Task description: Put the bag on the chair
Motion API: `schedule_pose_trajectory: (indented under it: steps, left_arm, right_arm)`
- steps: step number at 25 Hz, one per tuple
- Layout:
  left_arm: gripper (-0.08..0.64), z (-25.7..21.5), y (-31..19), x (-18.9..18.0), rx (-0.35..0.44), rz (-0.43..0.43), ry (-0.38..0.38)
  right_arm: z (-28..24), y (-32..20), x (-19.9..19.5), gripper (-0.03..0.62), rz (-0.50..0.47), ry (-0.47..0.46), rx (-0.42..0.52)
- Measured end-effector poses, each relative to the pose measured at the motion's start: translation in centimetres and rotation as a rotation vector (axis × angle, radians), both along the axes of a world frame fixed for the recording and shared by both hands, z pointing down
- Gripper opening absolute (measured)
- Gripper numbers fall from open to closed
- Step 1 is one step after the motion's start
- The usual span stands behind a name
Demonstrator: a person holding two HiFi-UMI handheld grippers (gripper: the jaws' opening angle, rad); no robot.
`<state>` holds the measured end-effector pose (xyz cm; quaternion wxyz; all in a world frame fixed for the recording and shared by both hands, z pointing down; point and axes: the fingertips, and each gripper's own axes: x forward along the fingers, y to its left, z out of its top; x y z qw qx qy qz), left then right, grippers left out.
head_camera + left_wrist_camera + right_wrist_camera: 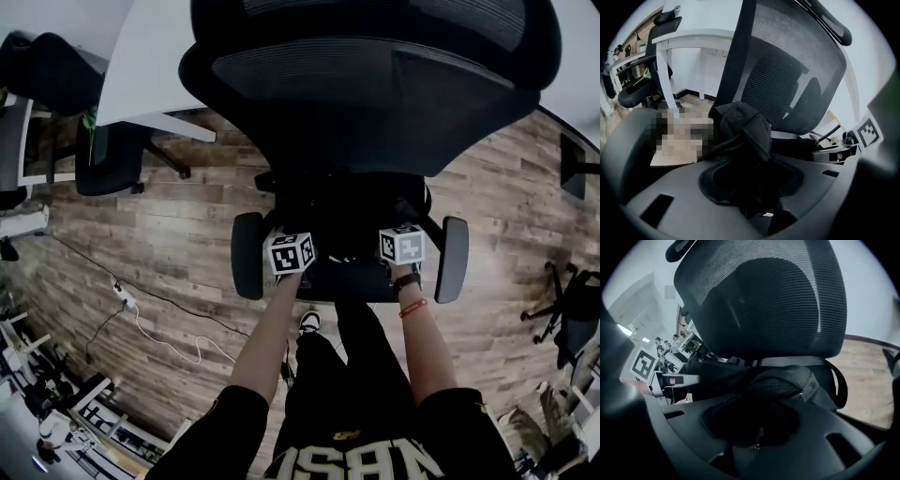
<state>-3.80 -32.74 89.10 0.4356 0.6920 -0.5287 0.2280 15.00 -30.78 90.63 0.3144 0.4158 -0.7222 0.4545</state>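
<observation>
**Tongs: right clamped on bag, left released**

Left tongs [754, 206]: released. Pads are apart, and the black fabric of the bag [743, 133] lies slack between them, with a small white tag [767, 214] low in the gap.
Right tongs [754, 437]: clenched on bag fabric, with a small metal zip pull [756, 446] right at the jaws.

Bag: 1, black, soft. It sits at the seat of the chair [375, 84], between the 2 armrests [247, 255], crumpled against the foot of the mesh backrest [759, 301]. It is black on black in the head view, so contact with the seat can't be confirmed there. Contents are not visible in any view.

Counts:
- 2 tongs, both over the seat
- 2 marker cubes [289, 253], one per tongs
- 1 bag
- 1 chair under the tongs
- a second chair [108, 159] at the white surface [155, 56] on the left, well apart
- 1 white power strip [125, 297] with its cable on the wood floor [178, 234]
</observation>
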Motion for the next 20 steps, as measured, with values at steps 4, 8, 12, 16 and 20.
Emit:
schedule_pose_trajectory:
  steps: [4,8,12,16,20]
  left_arm:
    - [0.173,1.7,-0.8,-0.7,-0.005,0.024,-0.026]
    - [0.184,3.3,-2.0,-1.5,-0.01,0.032,-0.055]
    - [0.201,4.7,-2.8,-2.7,-0.026,0.023,-0.068]
    - [0.244,5.5,-3.4,-3.3,-0.033,0.003,-0.072]
    - [0.3,5.5,-3.3,-3.5,-0.032,-0.027,-0.066]
  right_arm:
    - [1.7,-0.1,0.5,0.096,-0.007,0.02,-0.016]
    - [3.0,-0.3,1.9,0.104,-0.002,0.055,-0.024]
    - [5.3,0.6,3.3,0.115,0.007,0.066,-0.057]
    - [7.1,1.3,4.7,0.129,0.041,0.078,-0.075]
    - [6.7,1.3,5.1,0.143,0.08,0.075,-0.062]
